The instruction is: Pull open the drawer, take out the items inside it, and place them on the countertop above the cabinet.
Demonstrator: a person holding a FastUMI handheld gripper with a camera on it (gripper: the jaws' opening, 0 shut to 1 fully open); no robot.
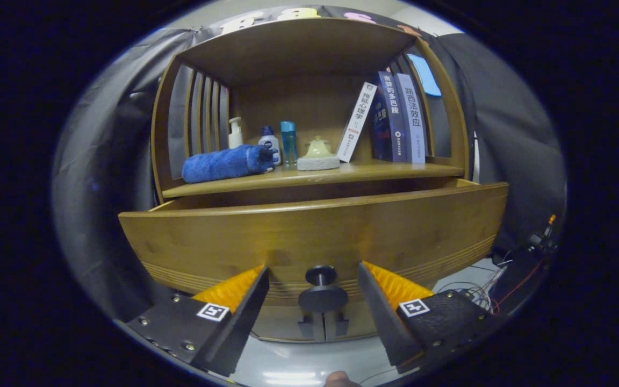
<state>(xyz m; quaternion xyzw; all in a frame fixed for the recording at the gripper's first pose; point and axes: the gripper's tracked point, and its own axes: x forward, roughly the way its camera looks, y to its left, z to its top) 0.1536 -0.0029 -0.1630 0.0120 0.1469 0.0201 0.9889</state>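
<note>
A: Gripper [314,279] state?
B: Spread wide, holding nothing. The two fingers [245,306] stand either side of the knob [322,293] with clear gaps, neither pad touching it.
A: Drawer [315,234]?
B: Pulled part-way out of the cabinet. Its wooden front fills the space just ahead of the fingers; a dark gap runs between its top edge and the countertop [309,180]. Contents hidden from this angle (cannot tell what lies inside).
A: On the countertop?
B: From the left: a rolled blue towel [223,164], a white pump bottle [235,133], a white bottle with a blue cap [270,142], a slim blue bottle [288,141], a pale yellow dish [318,148] on a sponge [318,163], then books [395,118], one leaning on the rest.
A: Anything else?
B: Cables [481,287] on the floor beyond the right finger.
</note>
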